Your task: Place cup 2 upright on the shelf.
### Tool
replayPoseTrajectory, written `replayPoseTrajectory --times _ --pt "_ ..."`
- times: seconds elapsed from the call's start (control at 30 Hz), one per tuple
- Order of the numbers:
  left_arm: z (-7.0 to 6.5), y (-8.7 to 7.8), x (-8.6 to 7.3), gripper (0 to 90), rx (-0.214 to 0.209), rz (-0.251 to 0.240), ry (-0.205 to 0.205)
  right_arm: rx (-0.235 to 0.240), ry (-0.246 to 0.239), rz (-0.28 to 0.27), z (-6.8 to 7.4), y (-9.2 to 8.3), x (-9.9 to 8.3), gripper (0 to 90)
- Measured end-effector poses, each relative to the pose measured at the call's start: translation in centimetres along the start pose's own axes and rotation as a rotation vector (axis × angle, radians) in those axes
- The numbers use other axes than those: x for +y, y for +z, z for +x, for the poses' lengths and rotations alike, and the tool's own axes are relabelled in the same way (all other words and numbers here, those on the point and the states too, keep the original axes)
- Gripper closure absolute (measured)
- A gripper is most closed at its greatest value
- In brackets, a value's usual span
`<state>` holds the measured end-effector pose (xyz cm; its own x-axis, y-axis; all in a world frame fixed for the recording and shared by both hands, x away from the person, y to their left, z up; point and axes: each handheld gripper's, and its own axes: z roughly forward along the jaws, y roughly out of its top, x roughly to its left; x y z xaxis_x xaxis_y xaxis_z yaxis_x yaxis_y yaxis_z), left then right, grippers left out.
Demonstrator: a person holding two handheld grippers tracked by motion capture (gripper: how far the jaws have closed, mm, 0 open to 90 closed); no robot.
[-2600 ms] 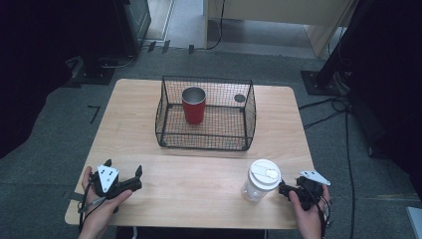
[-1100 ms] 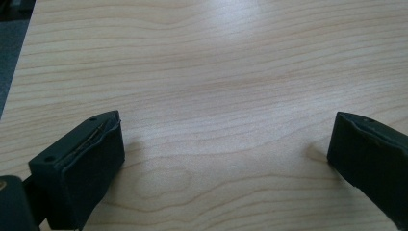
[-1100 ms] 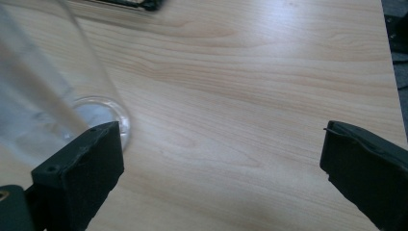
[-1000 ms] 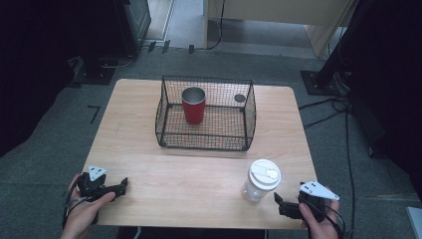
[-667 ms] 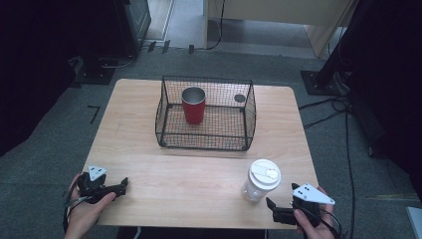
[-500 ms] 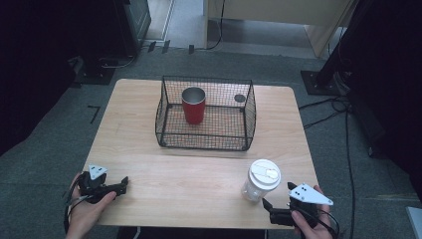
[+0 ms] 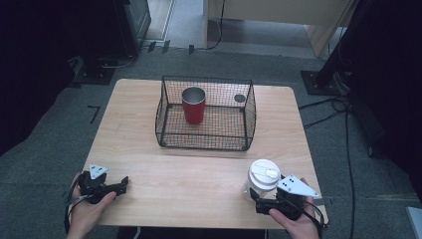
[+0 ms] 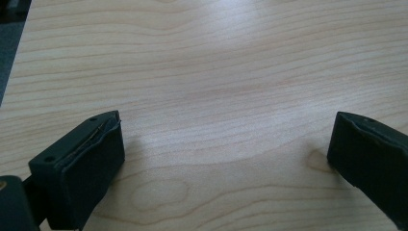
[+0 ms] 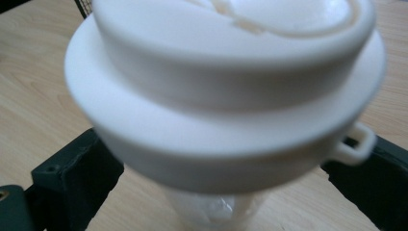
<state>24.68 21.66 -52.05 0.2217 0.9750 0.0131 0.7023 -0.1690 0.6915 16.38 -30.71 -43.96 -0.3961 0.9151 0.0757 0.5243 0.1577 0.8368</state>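
Observation:
A clear plastic cup with a white lid (image 7: 262, 174) stands upright near the table's front right. My right gripper (image 7: 255, 197) is right at its base. In the right gripper view the cup (image 9: 226, 72) looms close, and the right gripper (image 9: 226, 183) has a black jaw on each side of the cup's narrow body, with gaps to both, so it is open. Resting open on bare wood at the front left is my left gripper (image 7: 122, 184), seen up close (image 8: 226, 139) with nothing between its jaws.
A black wire basket (image 7: 204, 144) sits at the middle back of the wooden table (image 7: 189, 174). Inside it stand a red cup (image 7: 193, 105) and a small dark round object (image 7: 240, 98). Cables and dark stands lie on the floor to the right.
My right gripper has slid left and forward until its jaws straddle the lidded cup. My left gripper drew back toward the front left edge earlier and has since stayed still.

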Motion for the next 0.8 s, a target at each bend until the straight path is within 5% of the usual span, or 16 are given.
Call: replayPoseTrajectory --times 0.8 --pt "0.0 0.1 0.1 0.0 0.001 0.003 -0.003 -0.034 0.009 -0.104 1.2 2.0 1.2 6.9"
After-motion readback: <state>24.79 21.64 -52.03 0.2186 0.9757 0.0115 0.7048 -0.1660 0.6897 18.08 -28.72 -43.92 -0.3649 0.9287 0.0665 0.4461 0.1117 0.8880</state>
